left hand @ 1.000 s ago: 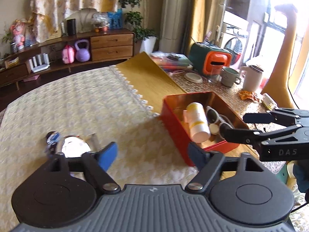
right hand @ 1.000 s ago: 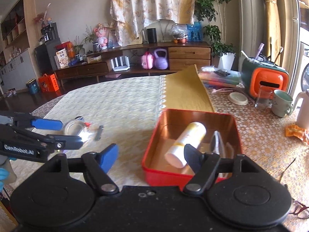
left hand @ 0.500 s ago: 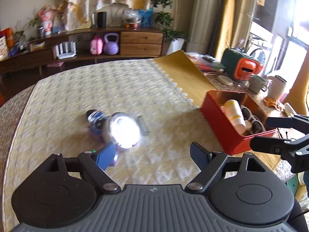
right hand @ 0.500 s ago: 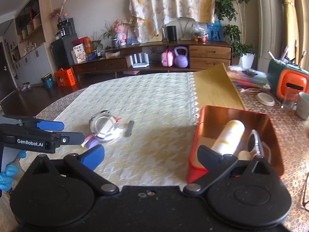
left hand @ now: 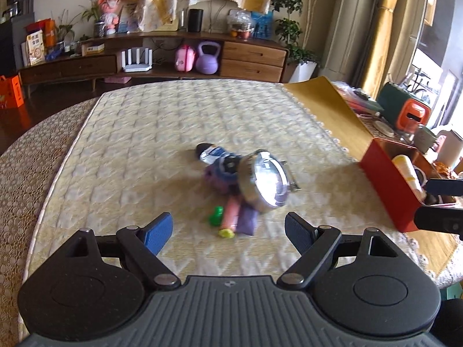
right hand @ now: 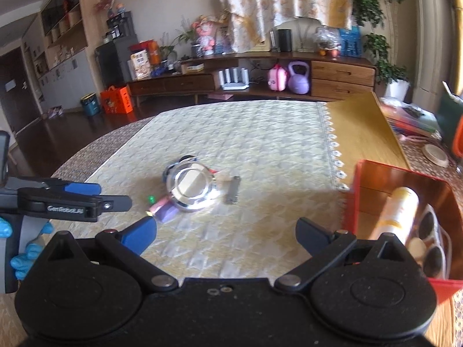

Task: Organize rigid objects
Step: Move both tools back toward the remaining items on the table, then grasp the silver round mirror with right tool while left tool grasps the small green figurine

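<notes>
Both hand-held grippers, left and right, gape empty over the desk; blurred clutter, perhaps 1 tin, lies ahead.

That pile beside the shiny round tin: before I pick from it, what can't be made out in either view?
- Pile: motion blur in both views; the purple and blue items cannot be identified, and the shiny round tin covers part of them.
- Red box: cut off by the picture's right edge in both views; the right gripper's body hides its near end.
- Flat grey piece: too blurred to name.
</notes>
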The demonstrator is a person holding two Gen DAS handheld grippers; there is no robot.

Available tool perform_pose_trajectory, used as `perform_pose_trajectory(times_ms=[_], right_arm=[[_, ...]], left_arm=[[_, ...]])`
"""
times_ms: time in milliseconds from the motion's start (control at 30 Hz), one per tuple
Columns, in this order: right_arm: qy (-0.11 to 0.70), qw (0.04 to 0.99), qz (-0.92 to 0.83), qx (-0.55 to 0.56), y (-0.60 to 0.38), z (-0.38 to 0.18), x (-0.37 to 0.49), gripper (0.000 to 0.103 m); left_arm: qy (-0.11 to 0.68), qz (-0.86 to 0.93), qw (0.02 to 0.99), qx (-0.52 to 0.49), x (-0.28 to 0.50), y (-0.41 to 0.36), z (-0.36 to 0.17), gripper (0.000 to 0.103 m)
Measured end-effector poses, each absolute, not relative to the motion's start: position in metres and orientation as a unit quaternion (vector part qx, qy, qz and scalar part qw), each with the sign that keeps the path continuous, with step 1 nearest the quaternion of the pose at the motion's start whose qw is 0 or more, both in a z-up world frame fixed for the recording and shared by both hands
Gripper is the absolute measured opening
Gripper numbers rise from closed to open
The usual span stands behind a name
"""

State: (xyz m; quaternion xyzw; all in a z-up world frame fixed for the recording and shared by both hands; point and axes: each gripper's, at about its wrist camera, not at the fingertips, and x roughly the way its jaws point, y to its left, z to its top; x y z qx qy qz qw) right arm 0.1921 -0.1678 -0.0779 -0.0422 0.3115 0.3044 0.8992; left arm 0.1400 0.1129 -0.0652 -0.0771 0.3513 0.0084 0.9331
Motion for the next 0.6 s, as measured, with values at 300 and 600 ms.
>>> perform_pose_trajectory(times_ms=[300, 600], right_arm=[[0.314, 0.889, 0.327, -0.058, -0.135, -0.082, 0.213, 0.103], [0.321, 0.883, 0.335, -0.067, -0.101, -0.092, 0.239, 0.103]], left_arm=[[0.355, 0.025, 0.932, -0.071, 0.158, 0.131, -0.092, 0.085], [0.350, 0.030, 0.934, -0.061, 0.175, 0.136, -0.109, 0.085]])
